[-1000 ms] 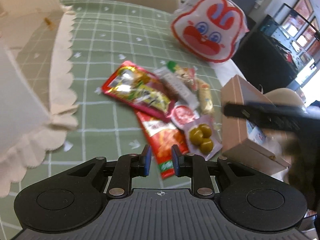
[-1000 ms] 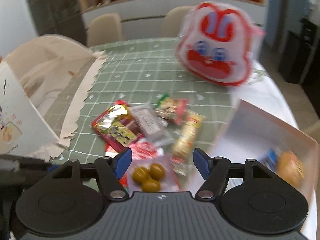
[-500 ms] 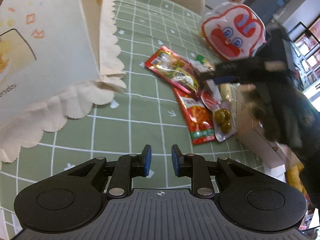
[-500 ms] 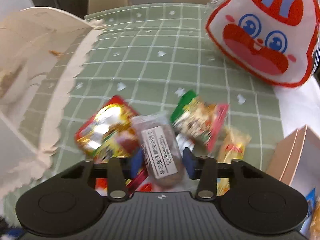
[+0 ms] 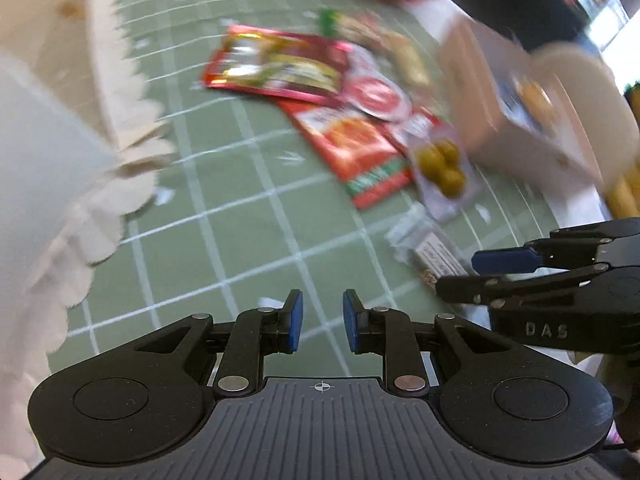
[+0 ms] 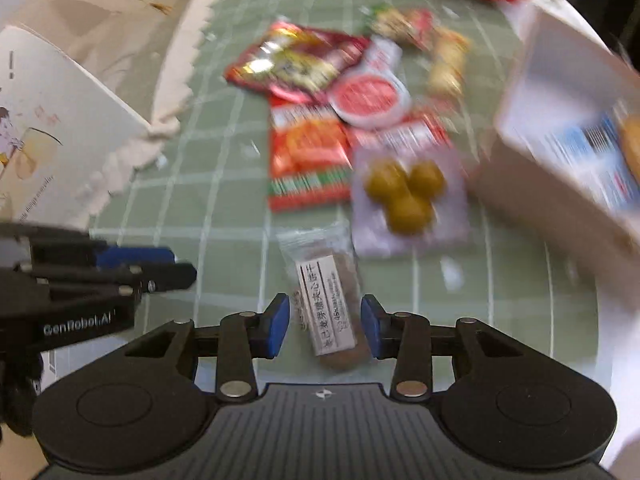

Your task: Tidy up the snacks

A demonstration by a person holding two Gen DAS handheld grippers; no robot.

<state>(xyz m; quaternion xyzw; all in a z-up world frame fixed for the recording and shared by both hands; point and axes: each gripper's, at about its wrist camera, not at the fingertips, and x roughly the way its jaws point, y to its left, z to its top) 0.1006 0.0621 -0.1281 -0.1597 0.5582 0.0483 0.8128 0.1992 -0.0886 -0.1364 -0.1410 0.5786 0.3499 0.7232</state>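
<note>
Right gripper (image 6: 325, 330), jaws just reopening, loosely straddles our brown wrapped snack (image 6: 329, 304) on the green tablecloth (image 6: 224, 208); 1 lift now and it likely slips free.

Surface (image 6: 224, 184): green with a white grid. Bag (image 6: 60, 120): cream (scalloped edge). Packets (image 6: 308, 160): red, orange and green. Olives (image 6: 404, 194): yellow-green. Bar (image 6: 328, 300): brown, white label. Tongs (image 6: 325, 330): black, blue pads.

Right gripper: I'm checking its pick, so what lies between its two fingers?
In the right wrist view, the clear-wrapped brown snack with a white label lies between the right gripper fingers, small gaps showing on both sides.
</note>
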